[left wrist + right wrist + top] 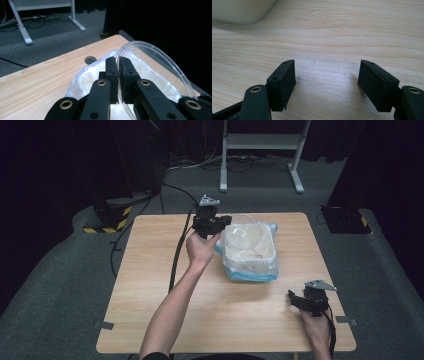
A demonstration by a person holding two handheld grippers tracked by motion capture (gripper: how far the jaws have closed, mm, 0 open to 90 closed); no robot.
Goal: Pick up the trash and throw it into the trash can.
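Observation:
A clear round plastic dish (244, 231) hangs tilted over a white bin lined with a clear bag (250, 254) at the table's back middle. My left gripper (224, 222) is shut on the dish's rim from the left. In the left gripper view the black jaws (117, 61) pinch the thin rim, and the dish (160, 55) arcs to the right above the lined bin (85, 77). My right gripper (296, 299) rests near the table's front right corner. Its jaws (327, 75) stand open over bare wood with nothing between them.
The wooden table (160, 285) has a small cable hole (90, 59) behind the bin. A corner of the bin (239, 10) lies ahead of the right gripper. A white metal stand (260, 142) and black bases with yellow stripes (107, 217) are on the floor beyond.

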